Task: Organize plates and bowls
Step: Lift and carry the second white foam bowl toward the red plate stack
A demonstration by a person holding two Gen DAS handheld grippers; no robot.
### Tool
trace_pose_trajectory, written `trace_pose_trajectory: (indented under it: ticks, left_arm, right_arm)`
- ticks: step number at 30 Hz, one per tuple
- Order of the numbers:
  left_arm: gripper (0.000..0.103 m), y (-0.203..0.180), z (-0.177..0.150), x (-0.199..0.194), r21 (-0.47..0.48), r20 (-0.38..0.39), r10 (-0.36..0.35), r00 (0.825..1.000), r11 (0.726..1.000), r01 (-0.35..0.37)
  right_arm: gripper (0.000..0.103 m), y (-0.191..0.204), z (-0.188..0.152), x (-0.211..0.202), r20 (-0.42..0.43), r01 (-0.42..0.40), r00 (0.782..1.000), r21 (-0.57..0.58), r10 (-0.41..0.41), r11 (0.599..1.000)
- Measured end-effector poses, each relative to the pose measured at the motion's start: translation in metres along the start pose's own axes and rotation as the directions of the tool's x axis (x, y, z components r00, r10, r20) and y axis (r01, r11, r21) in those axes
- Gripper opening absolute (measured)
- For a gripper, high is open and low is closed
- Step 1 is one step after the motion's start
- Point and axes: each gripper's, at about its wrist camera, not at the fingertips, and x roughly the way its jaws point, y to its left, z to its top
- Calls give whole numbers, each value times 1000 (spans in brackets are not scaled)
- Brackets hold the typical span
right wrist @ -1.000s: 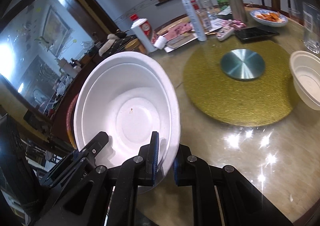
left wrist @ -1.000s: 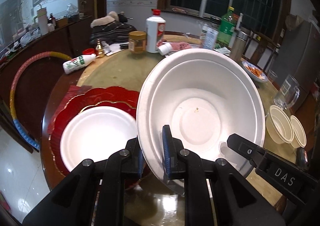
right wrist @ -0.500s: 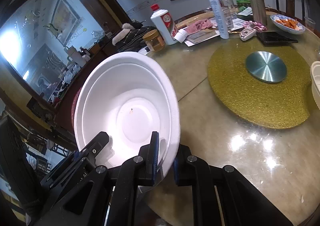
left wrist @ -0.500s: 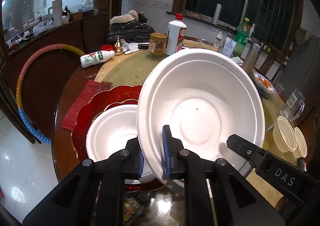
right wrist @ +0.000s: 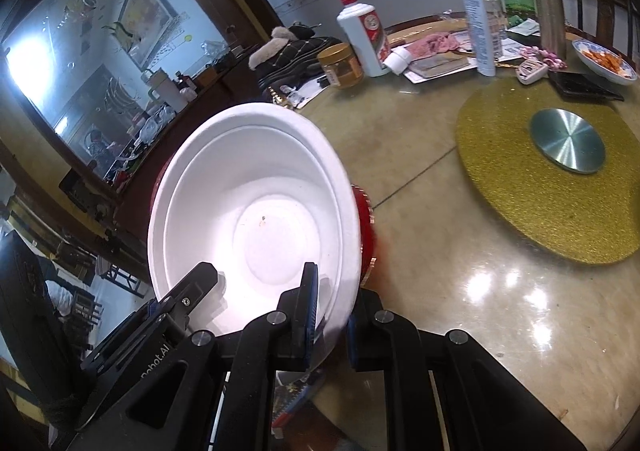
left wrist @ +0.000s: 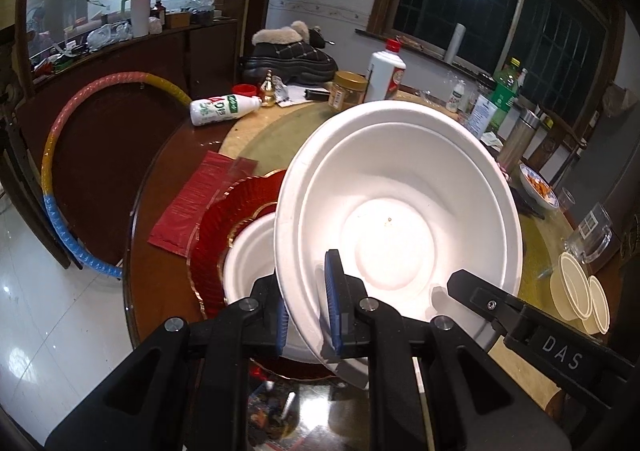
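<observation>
A large white bowl (left wrist: pixel 396 207) is held in the air by both grippers. My left gripper (left wrist: pixel 308 311) is shut on its left rim. My right gripper (right wrist: pixel 330 311) is shut on its right rim; the bowl also fills the right wrist view (right wrist: pixel 256 211). Under it on the table lies a red scalloped plate (left wrist: pixel 224 227) with a smaller white bowl (left wrist: pixel 248 263) on it. The held bowl hangs over that smaller bowl and hides most of it. The red plate's edge (right wrist: pixel 366 223) shows beside the held bowl.
Two small nested cream bowls (left wrist: pixel 580 291) and a glass (left wrist: pixel 588 235) stand at the right. A gold turntable mat (right wrist: pixel 552 187) with a steel disc lies mid-table. Bottles (right wrist: pixel 362 37), a jar (left wrist: pixel 346 89) and a food dish (right wrist: pixel 608 61) crowd the far side. A hoop (left wrist: pixel 52 155) leans left.
Both grippers have carried the large bowl to the left, away from the gold mat, so that it now hangs over the red plate and covers most of the smaller bowl.
</observation>
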Motion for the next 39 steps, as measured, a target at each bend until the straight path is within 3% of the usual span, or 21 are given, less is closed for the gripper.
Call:
trace_pose_trajectory:
  ticks: [16, 39]
  left_arm:
    - [14, 24, -3, 9, -38, -21, 52, 998, 998, -52]
    - [14, 32, -6, 12, -39, -34, 45, 998, 998, -46]
  right_arm:
    - [12, 24, -2, 24, -58, -22, 998, -50, 19, 998]
    - [12, 25, -4, 35, -92, -19, 996, -38, 16, 999]
